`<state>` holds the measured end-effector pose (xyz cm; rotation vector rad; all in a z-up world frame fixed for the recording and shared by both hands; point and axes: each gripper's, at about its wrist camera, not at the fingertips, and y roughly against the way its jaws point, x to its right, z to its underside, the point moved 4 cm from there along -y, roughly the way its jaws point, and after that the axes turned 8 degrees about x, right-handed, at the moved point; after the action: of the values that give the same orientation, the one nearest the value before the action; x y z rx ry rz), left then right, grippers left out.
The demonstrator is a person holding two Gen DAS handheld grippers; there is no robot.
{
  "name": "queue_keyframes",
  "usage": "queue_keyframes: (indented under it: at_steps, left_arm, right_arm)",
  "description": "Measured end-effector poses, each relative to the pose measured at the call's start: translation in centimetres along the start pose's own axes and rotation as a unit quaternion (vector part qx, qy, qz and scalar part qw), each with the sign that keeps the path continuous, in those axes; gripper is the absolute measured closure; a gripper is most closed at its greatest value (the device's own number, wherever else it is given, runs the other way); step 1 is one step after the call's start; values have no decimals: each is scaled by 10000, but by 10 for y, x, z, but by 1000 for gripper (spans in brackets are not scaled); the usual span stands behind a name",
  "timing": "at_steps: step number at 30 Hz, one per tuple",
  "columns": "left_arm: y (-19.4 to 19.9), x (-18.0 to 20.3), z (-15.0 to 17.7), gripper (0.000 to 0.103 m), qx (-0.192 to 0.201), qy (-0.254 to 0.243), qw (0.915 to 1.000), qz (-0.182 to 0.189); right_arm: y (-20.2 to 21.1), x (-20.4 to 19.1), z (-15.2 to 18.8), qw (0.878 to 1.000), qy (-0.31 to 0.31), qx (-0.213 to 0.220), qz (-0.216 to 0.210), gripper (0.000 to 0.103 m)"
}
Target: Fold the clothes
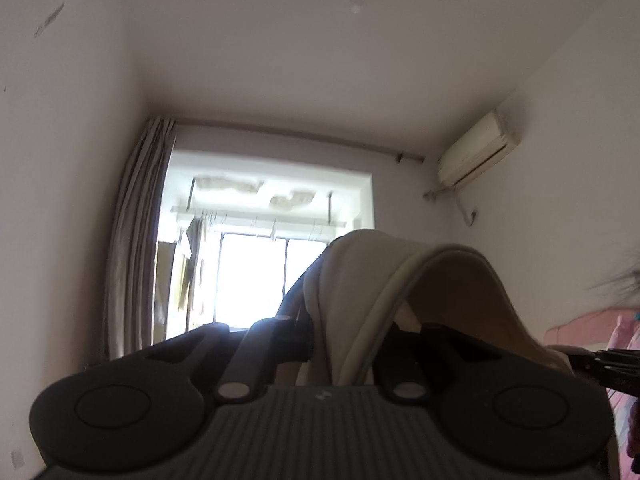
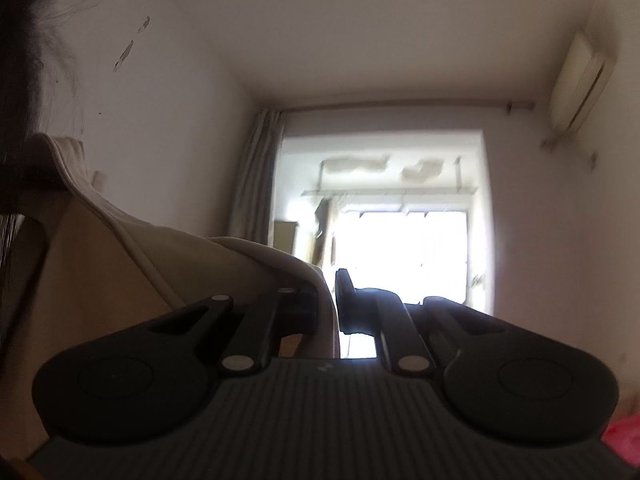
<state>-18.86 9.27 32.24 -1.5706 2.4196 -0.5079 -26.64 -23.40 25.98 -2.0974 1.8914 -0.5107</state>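
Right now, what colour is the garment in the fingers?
Plain cream/beige garment, no pattern; clearest in the left wrist view.

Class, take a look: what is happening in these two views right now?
A person is holding a cream garment up in the air with two handheld grippers. The left gripper is shut on one part of its edge and the right gripper is shut on another. Both point slightly upward toward the bright window, so the cloth hangs between them, not yet folded.

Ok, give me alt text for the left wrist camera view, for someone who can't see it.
The left gripper is shut on a cream garment that arches over it, raised toward a bright window with a grey curtain and a wall air conditioner.
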Motion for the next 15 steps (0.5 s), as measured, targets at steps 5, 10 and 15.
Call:
queue_keyframes:
  at_steps: [5, 10, 15]
  left_arm:
    - [-33, -28, 107, 91, -886, -19, 9957, -252]
    - [-69, -58, 249, 91, -2166, 243, 9740, -615]
    - [-123, -77, 331, 91, -2721, 653, 9562, -855]
  right_arm:
    - [-29, 10, 68, 9945, -335, -986, -55, 96]
    - [-53, 11, 203, 9711, -519, -2329, 11, 96]
    - [-87, 18, 295, 9548, -338, -2950, 154, 96]
